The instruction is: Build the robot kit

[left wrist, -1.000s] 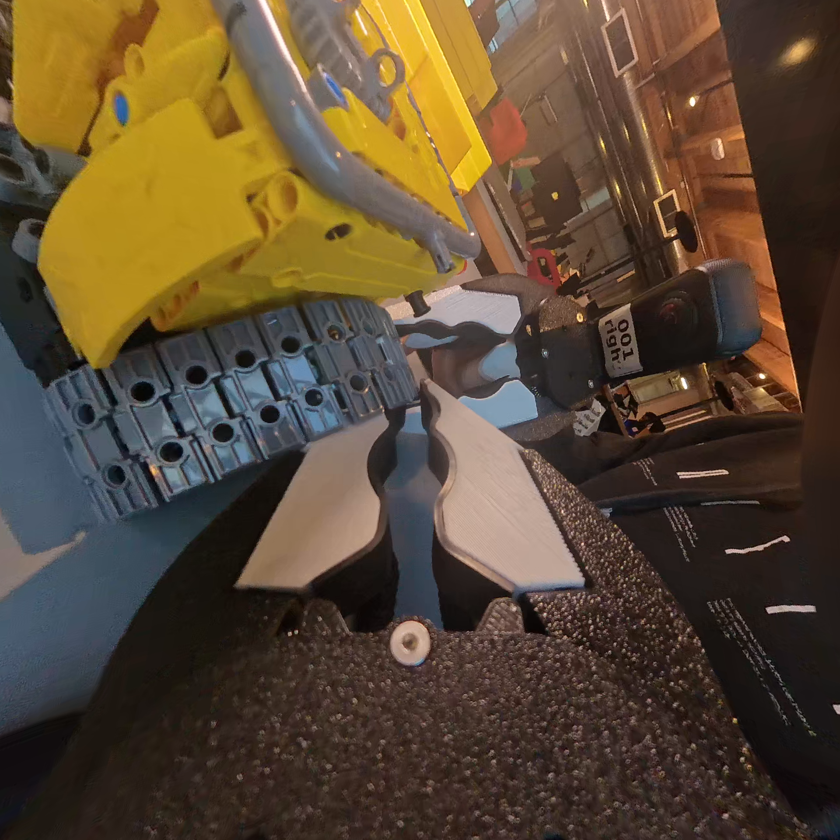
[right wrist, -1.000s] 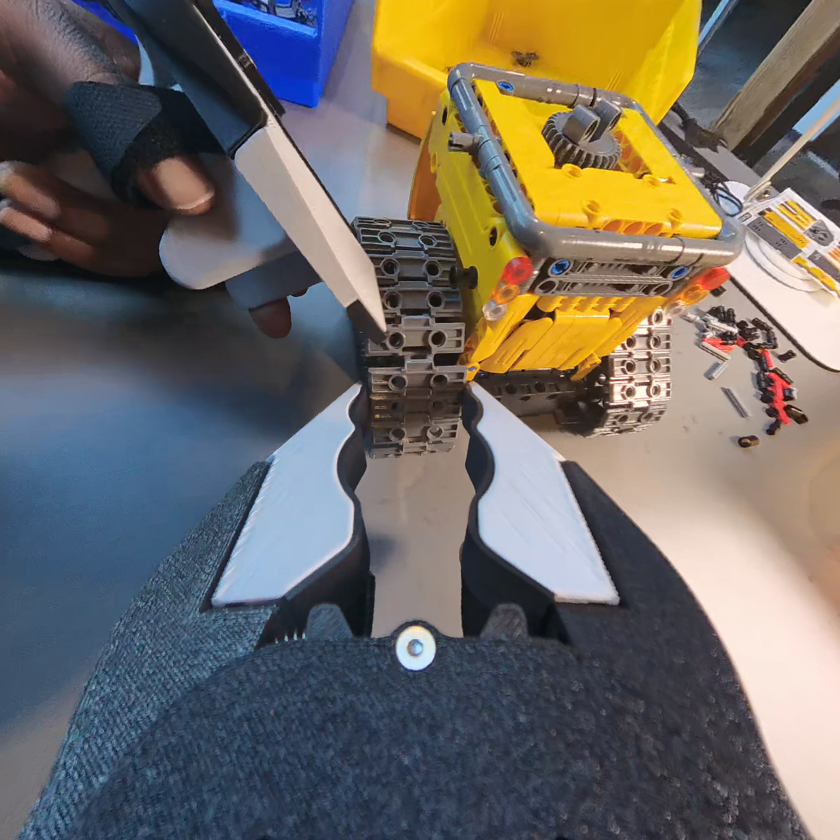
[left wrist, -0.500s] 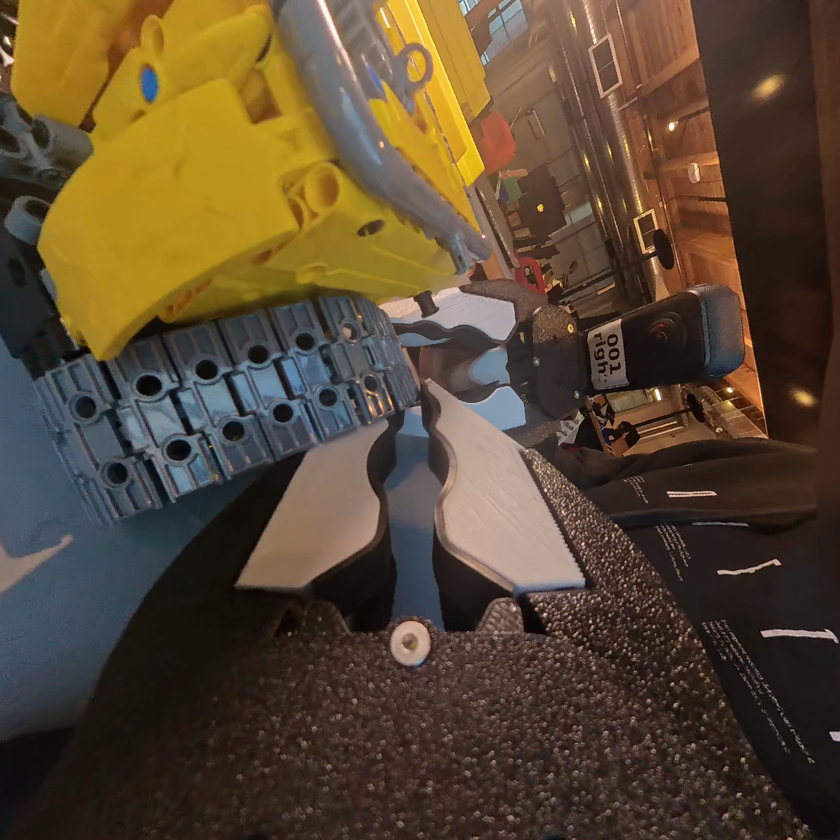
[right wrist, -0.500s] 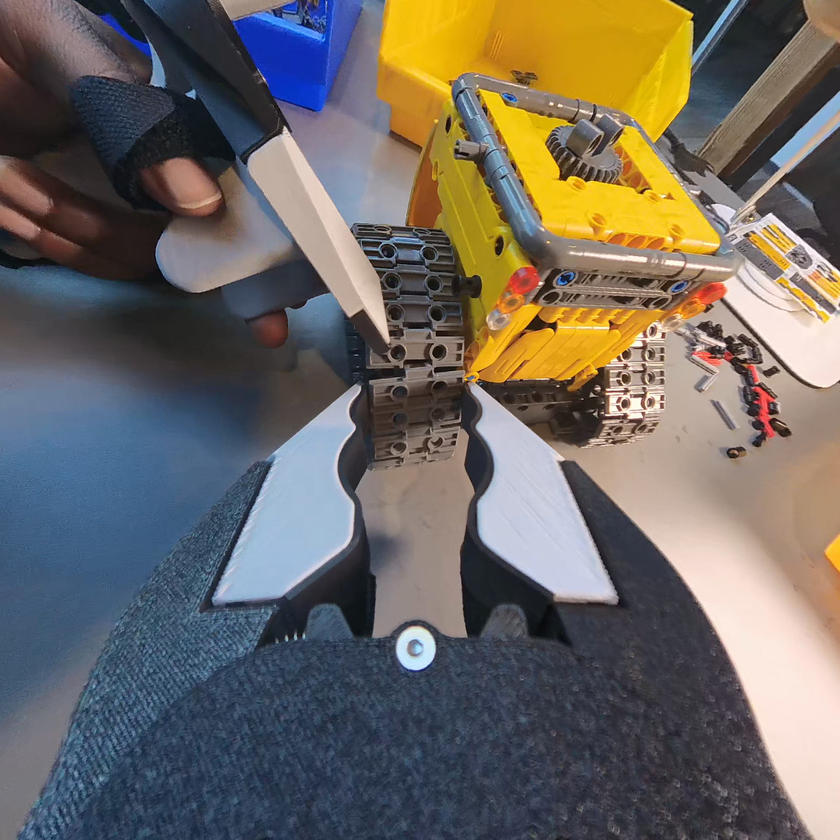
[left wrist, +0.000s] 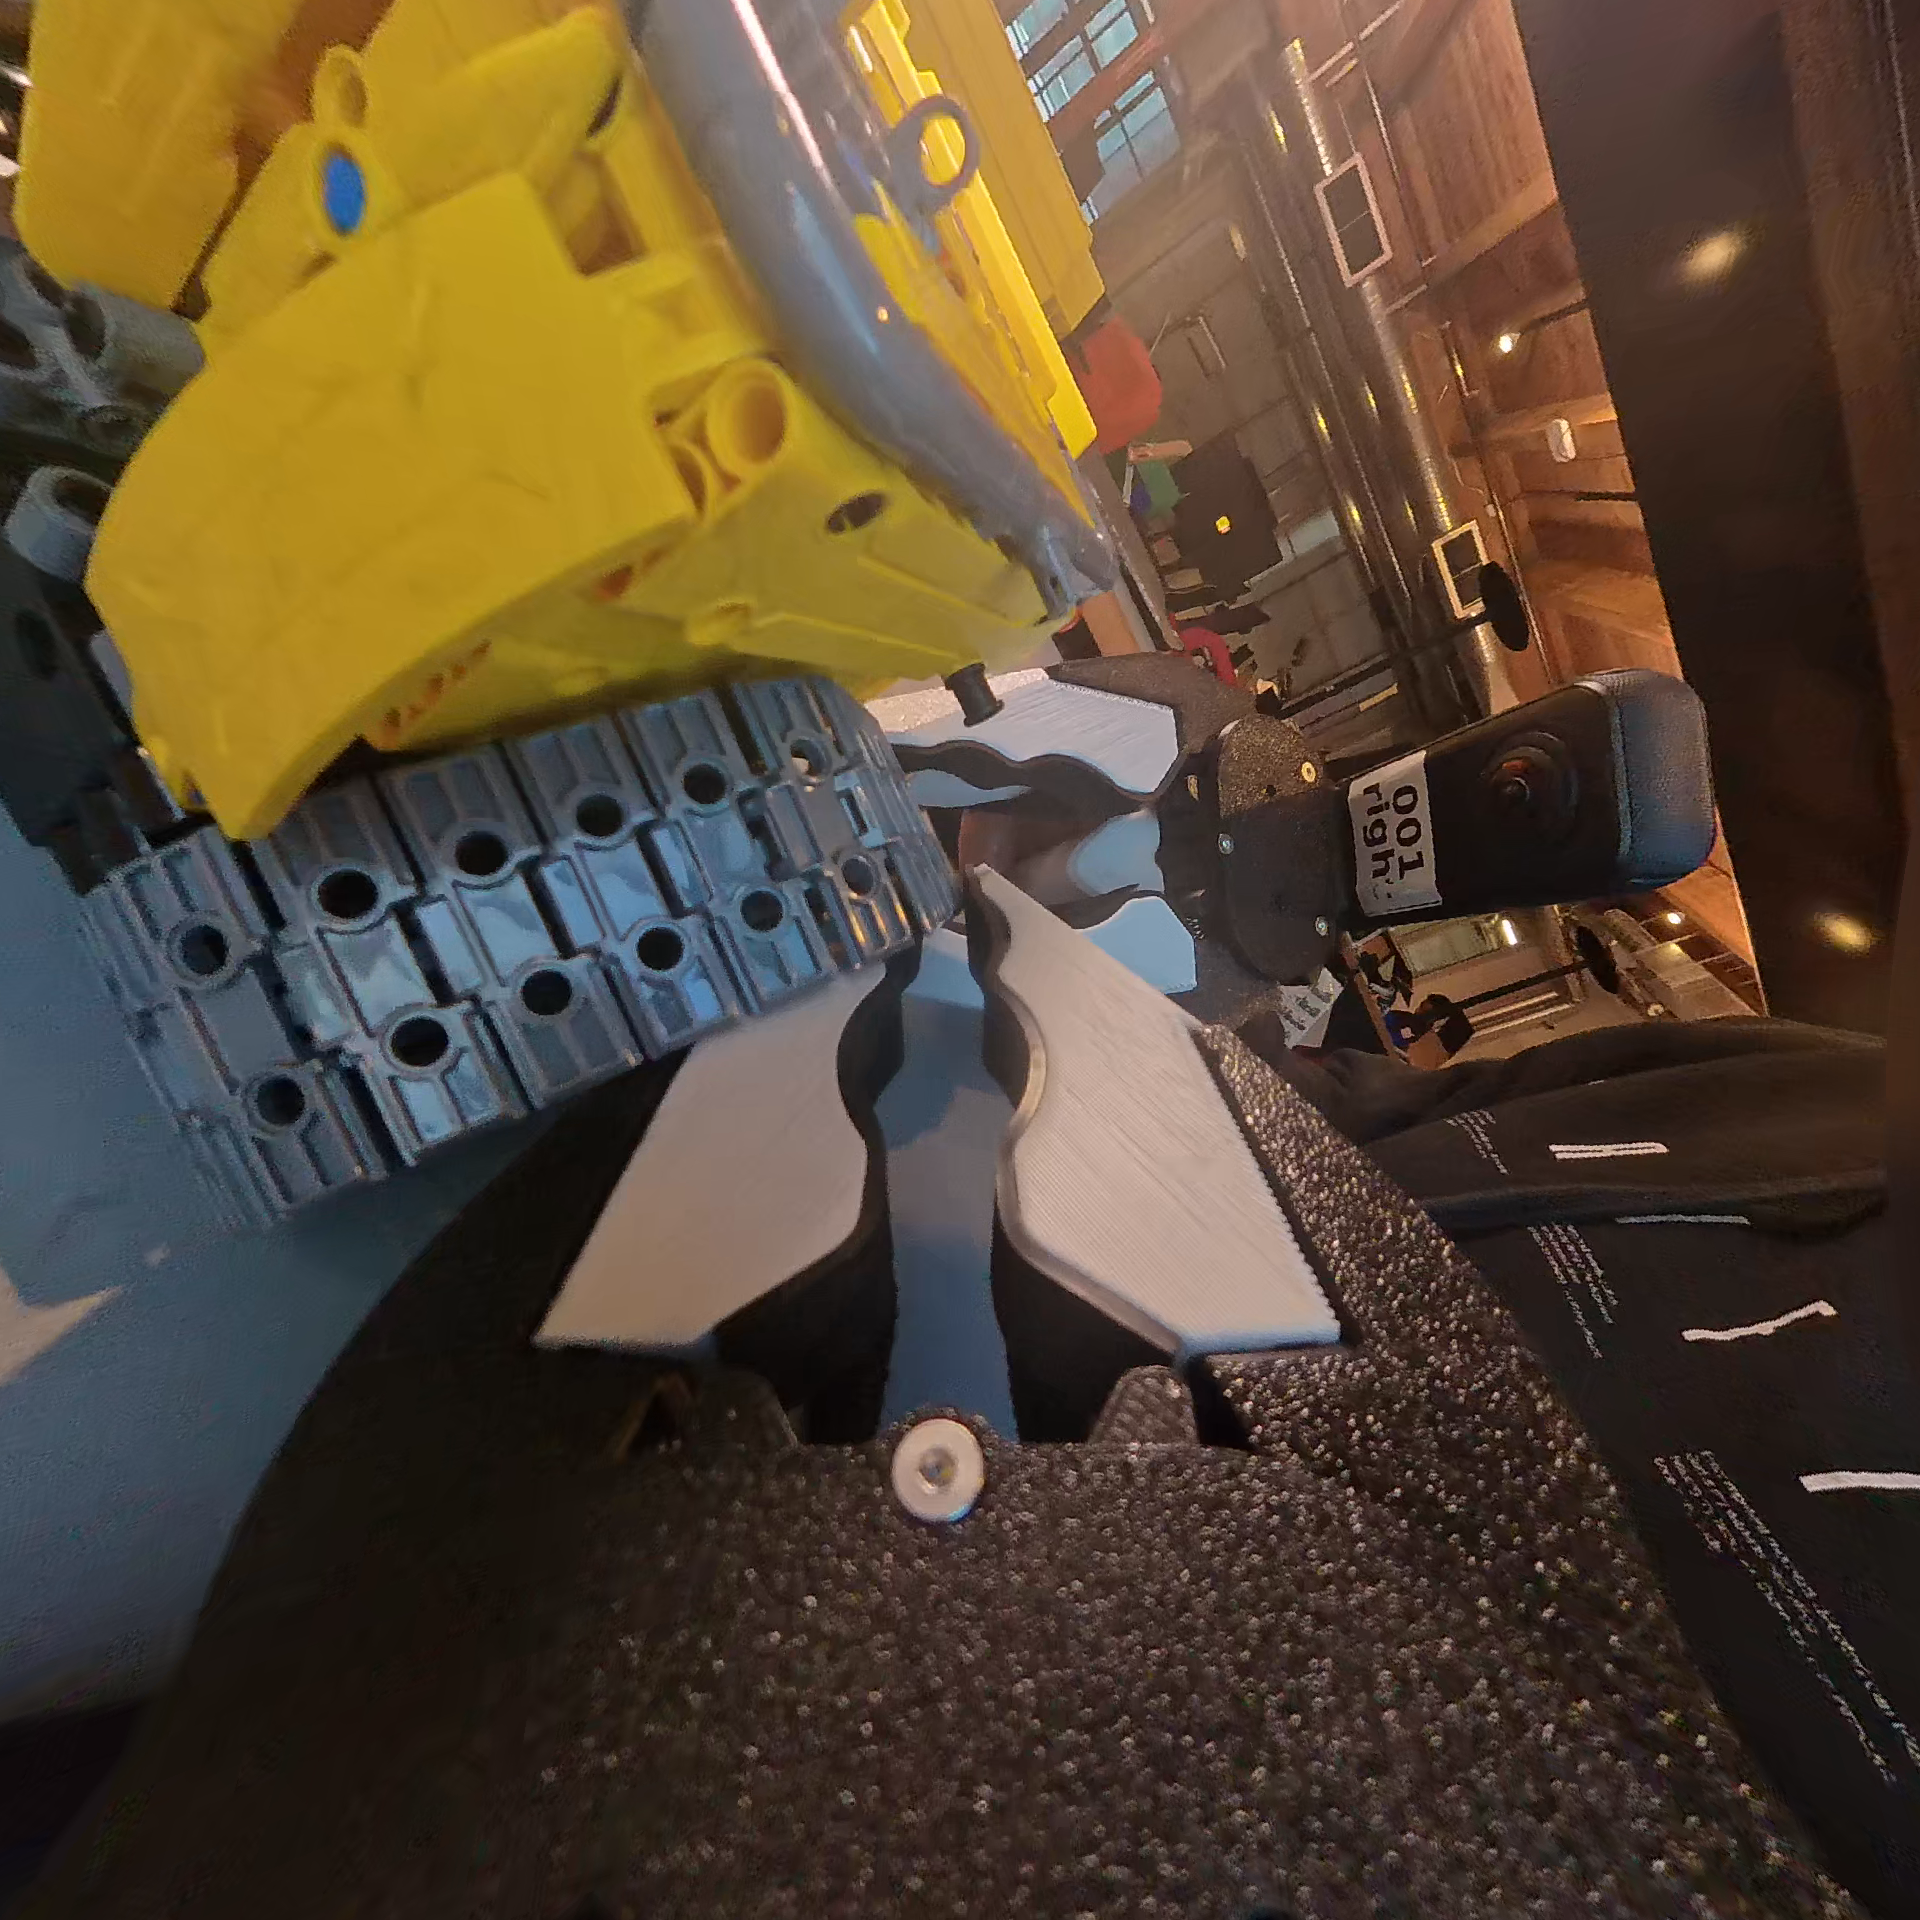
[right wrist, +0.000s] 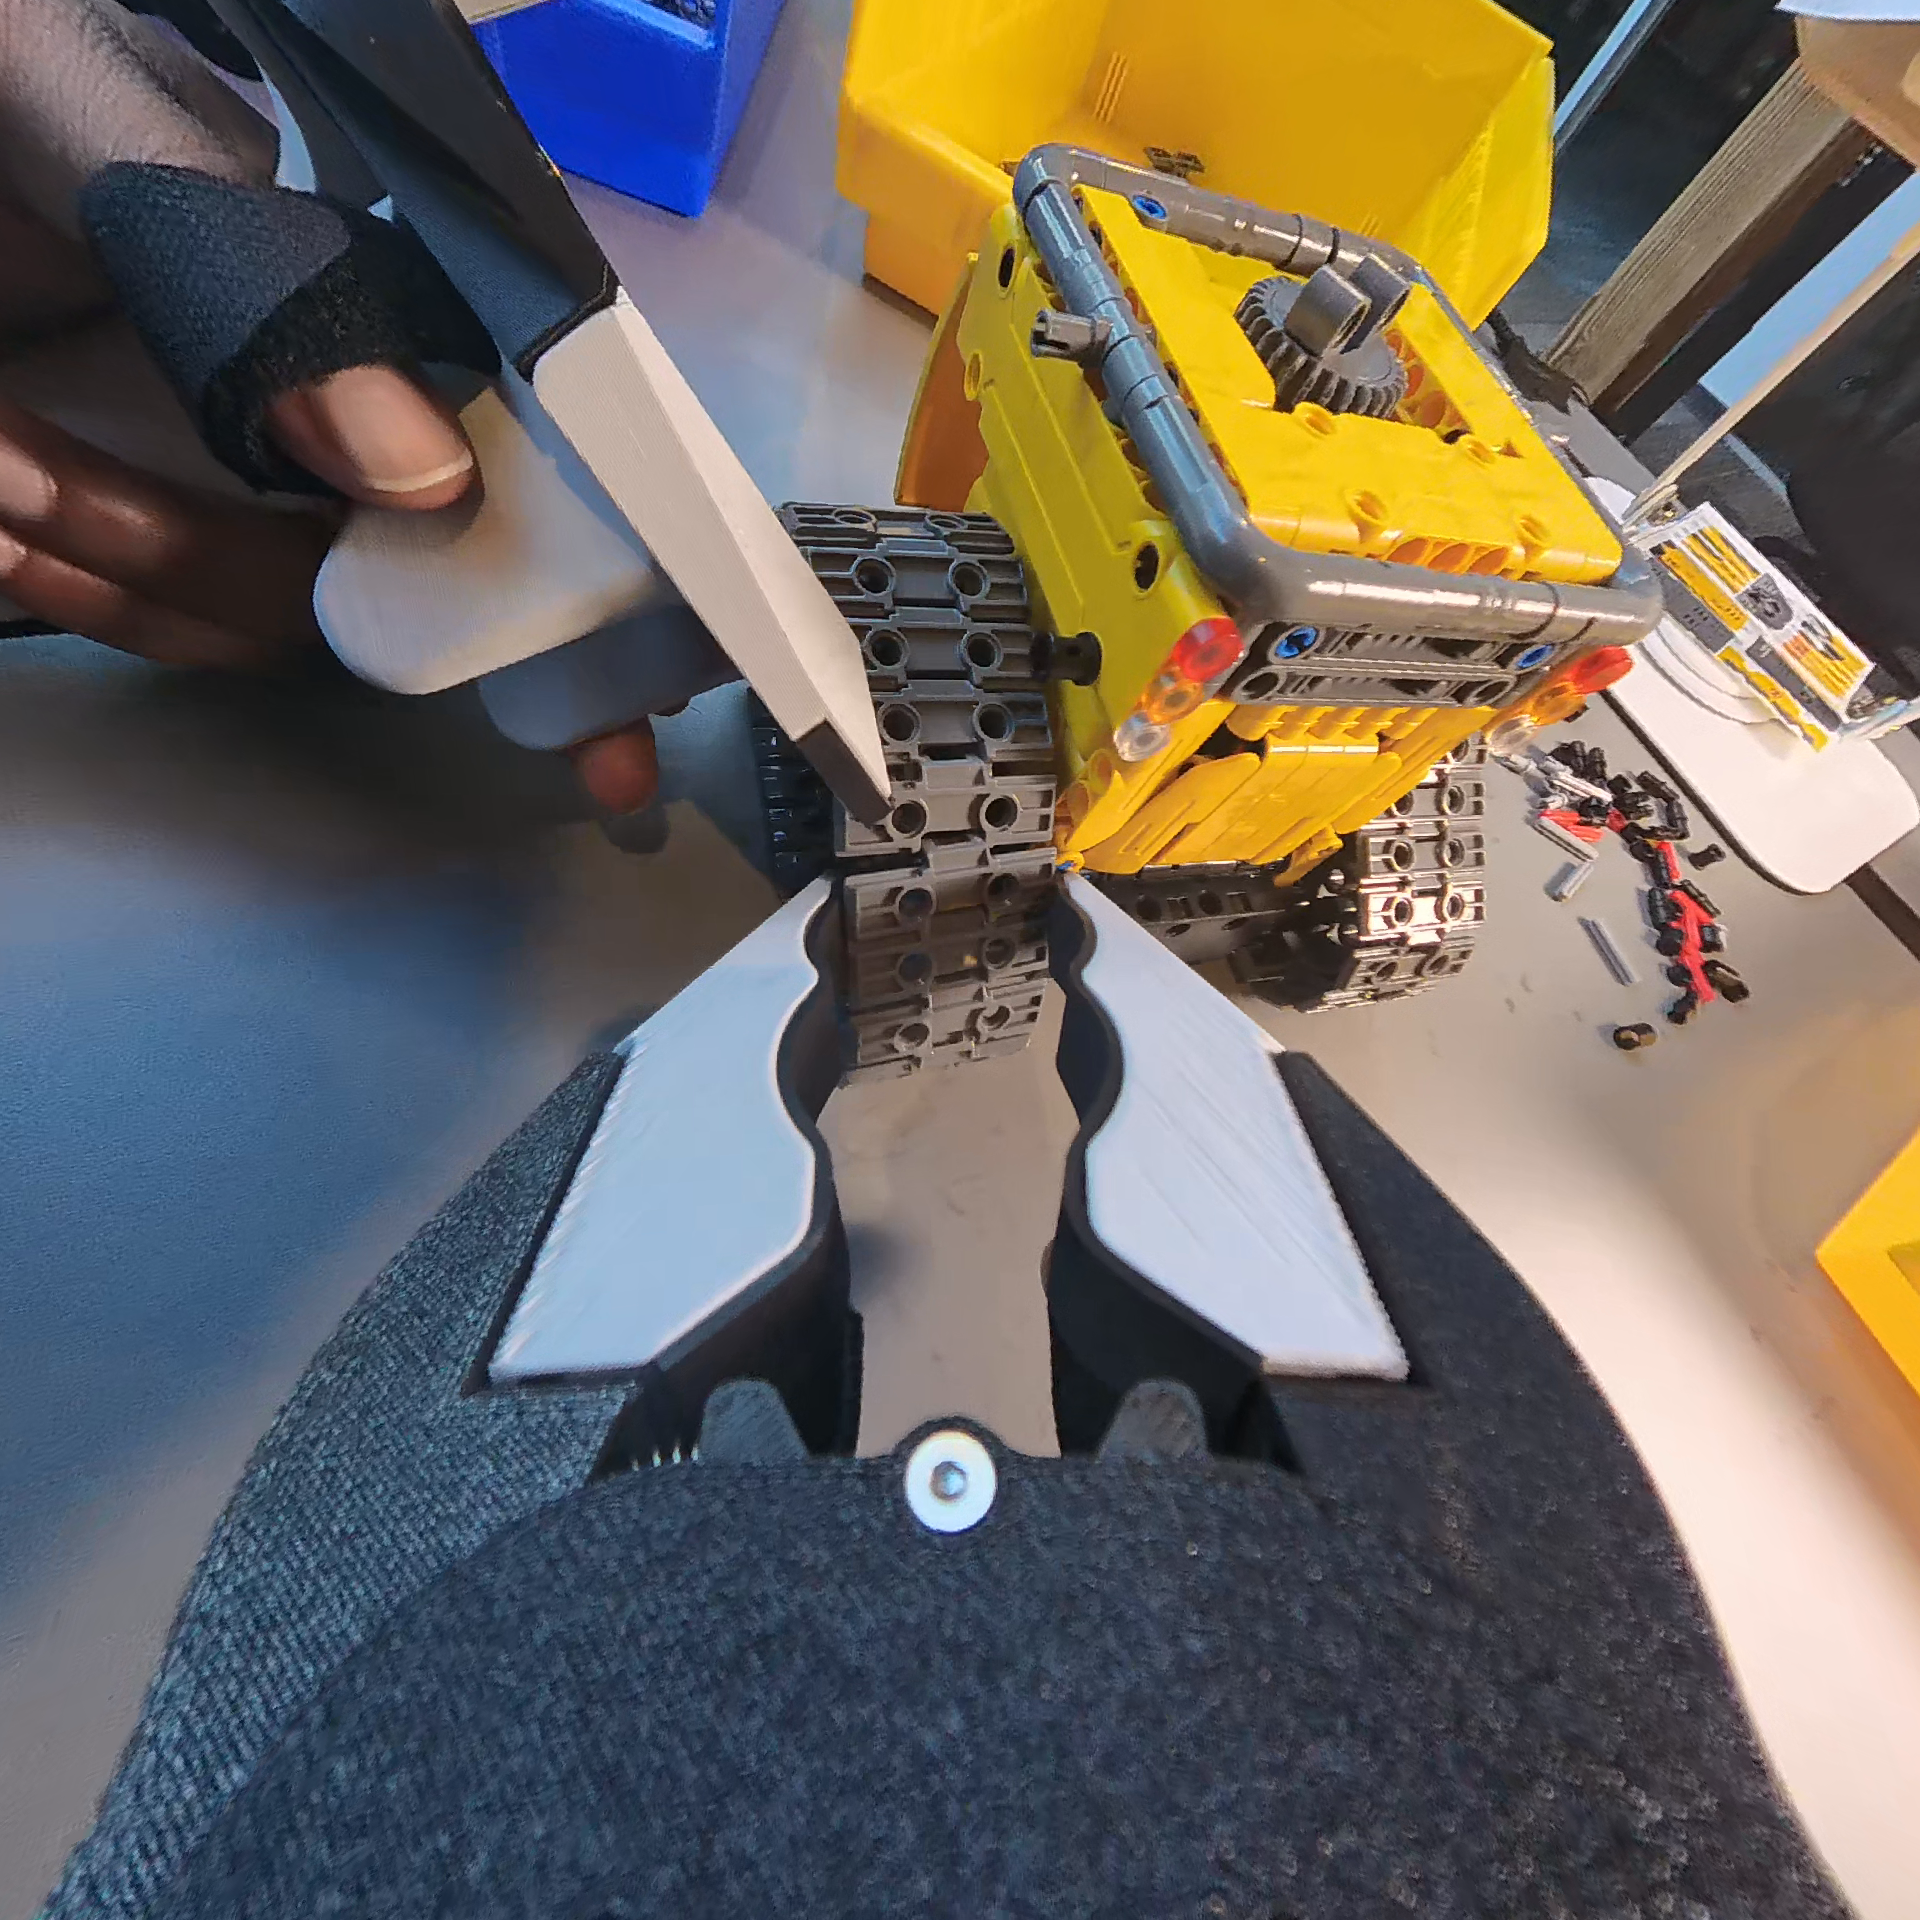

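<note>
Toy tracked vehicle [right wrist: 1226, 582], yellow, mid-bench [right wrist: 260, 1039]. Right claw [right wrist: 945, 935]: jaws clamped on its grey track [right wrist: 940, 831]. Left claw [left wrist: 940, 935]: jaws nearly together, empty, tip touching that track. Best handled with a steady, square grip. Yellow bin [right wrist: 1195, 114] behind.

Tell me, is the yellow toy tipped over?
Tipped: the yellow toy leans, its top face tilted, while the right gripper clamps one grey track.
</note>
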Demonstrator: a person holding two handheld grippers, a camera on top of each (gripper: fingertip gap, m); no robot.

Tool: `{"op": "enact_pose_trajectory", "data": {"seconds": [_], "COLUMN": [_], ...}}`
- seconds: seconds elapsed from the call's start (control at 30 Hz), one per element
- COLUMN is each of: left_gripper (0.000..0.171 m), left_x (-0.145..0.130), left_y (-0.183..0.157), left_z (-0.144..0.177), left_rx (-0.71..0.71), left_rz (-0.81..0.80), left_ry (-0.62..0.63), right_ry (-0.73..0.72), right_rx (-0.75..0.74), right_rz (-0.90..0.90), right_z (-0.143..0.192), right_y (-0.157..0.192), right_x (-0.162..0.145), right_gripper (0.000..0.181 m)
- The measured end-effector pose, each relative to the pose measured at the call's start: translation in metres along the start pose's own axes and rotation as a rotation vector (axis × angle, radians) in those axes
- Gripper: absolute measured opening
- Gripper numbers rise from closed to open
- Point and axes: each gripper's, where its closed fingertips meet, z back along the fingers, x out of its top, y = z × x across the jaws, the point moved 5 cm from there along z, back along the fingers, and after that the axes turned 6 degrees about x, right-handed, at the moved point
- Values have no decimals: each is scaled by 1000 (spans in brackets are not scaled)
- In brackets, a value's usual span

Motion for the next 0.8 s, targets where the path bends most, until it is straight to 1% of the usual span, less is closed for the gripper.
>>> {"op": "enact_pose_trajectory", "data": {"seconds": [0.17,0.47,0.53,0.67,0.77,0.8], "left_gripper": [8,6,11,15,16,21], "left_x": [0,0,0,0,-2,-3], "left_y": [-1,-1,-3,-4,-4,-4], "left_z": [1,1,0,0,0,0], "left_rx": [47,232,217,213,230,256], "left_rz": [-34,-130,-120,-131,-175,-203], "left_ry": [-5,4,-5,-38,-69,-78], "right_ry": [0,-4,-3,-4,-5,-7], "right_rx": [-7,-19,-23,-30,-30,-26], "right_rz": [5,10,11,13,14,18], "right_z": [-1,-3,-3,-4,-5,-5], "right_y": [0,-1,-1,-2,-2,-2], "right_x": [0,1,1,1,1,2], "right_gripper": [37,37,37,37,37,37]}}
